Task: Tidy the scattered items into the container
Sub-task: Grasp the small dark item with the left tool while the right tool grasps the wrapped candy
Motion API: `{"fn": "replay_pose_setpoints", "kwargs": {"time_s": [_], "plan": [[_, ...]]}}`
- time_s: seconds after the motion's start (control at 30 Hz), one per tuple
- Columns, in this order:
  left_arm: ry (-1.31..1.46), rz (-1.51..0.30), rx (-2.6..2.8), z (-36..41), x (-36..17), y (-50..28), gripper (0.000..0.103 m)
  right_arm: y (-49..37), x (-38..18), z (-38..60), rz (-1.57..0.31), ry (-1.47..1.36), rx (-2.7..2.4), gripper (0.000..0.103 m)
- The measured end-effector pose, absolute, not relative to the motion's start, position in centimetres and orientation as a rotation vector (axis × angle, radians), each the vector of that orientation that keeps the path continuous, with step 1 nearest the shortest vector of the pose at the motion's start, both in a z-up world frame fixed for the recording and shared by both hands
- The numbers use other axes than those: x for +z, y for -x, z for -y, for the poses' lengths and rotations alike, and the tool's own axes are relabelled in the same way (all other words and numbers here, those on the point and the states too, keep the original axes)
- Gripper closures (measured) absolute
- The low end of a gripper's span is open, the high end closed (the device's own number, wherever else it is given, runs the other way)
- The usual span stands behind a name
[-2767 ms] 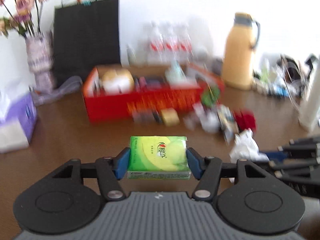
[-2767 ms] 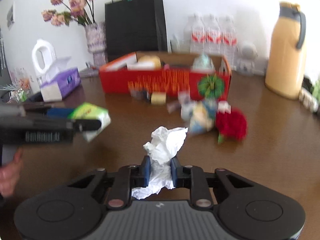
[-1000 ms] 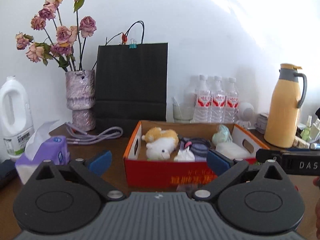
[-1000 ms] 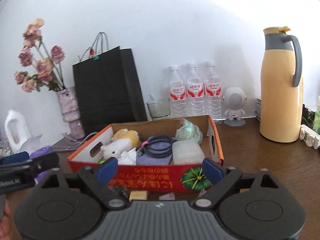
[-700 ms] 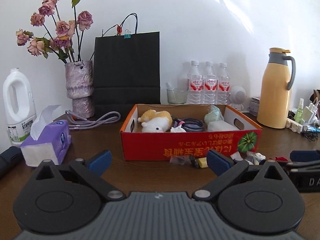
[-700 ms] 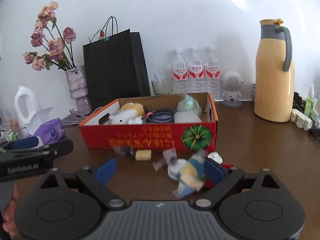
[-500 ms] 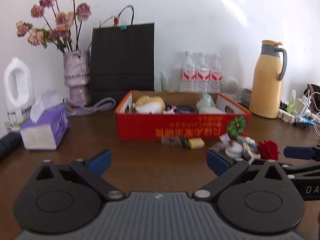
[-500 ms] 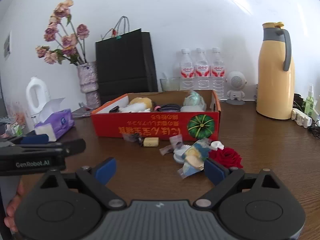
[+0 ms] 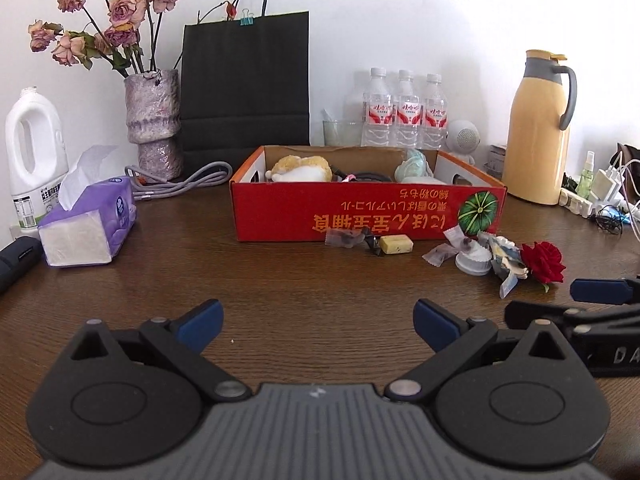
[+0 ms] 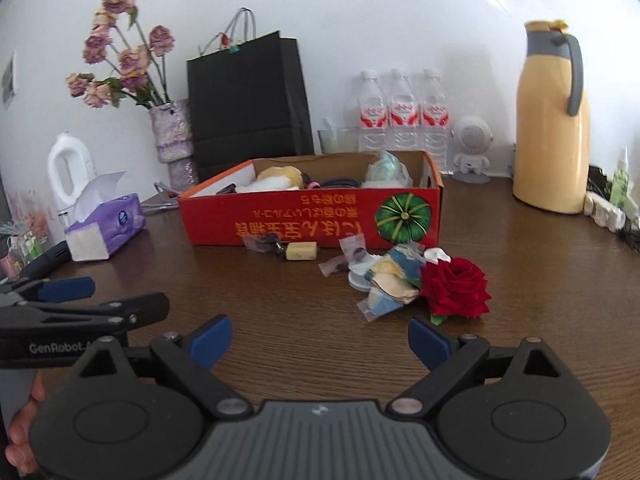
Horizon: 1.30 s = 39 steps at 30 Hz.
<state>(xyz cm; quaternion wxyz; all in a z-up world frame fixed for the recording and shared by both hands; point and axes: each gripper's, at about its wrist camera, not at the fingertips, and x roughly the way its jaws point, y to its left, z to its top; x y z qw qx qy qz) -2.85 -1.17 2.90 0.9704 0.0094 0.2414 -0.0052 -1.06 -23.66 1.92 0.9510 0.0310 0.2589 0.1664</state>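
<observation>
A red cardboard box [image 9: 360, 216] [image 10: 312, 216] stands mid-table, holding a plush toy [image 9: 300, 169], a cable and wrapped items. In front of it lie loose things: a yellow block [image 9: 395, 244] [image 10: 301, 251], clear wrappers [image 9: 344, 237], a white cap [image 9: 474, 261], a crumpled packet [image 10: 394, 280] and a red rose [image 9: 543, 262] [image 10: 456, 288]. My left gripper [image 9: 316, 326] is open and empty, low over bare table well short of the box. My right gripper [image 10: 318, 340] is open and empty, just short of the packet and rose.
A purple tissue box [image 9: 90, 224], white jug [image 9: 36, 156], vase of dried roses [image 9: 154, 120] and black paper bag [image 9: 246, 88] stand left and back. Water bottles [image 9: 404, 112], a small white speaker [image 10: 474, 142] and a yellow thermos [image 9: 538, 136] stand back right. Cables and chargers [image 9: 604, 196] lie far right.
Both grippers earlier held a green tissue pack and a crumpled tissue; those are released at the box. Both have since pulled back and down, open and empty, away from the box.
</observation>
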Motion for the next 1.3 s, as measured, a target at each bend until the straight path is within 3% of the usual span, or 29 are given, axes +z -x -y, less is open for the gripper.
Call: {"fn": "replay_pose_setpoints", "kwargs": {"time_s": [0.47,0.67,0.73,0.8,0.93,1.17,1.3], "plan": [[-0.076,-0.522,-0.098,3.5,3.7,-3.6,0.000,-1.5,4.2,25.3,-0.484,0.030,0.268,0.010],[-0.136,-0.551,-0.151,5.6,2.9,-9.1,0.000,-3.5,4.0,27.1,-0.520,-0.049,0.244,0.026],[-0.142,-0.555,-0.153,5.7,2.7,-10.5,0.007,-4.2,3.8,26.8,-0.534,-0.046,0.254,0.029],[-0.122,-0.583,-0.160,5.3,2.4,-11.7,0.021,-5.1,3.9,26.0,-0.534,-0.029,0.282,0.031],[-0.032,-0.641,-0.180,4.1,2.0,-13.2,0.030,-8.1,3.8,23.7,-0.542,0.022,0.357,0.042],[-0.004,-0.645,-0.214,4.0,1.6,-14.0,0.069,-12.1,2.7,21.3,-0.576,0.066,0.370,0.054],[0.005,-0.640,-0.238,4.2,1.5,-14.1,0.091,-13.3,1.3,21.1,-0.636,0.063,0.370,0.078]]}}
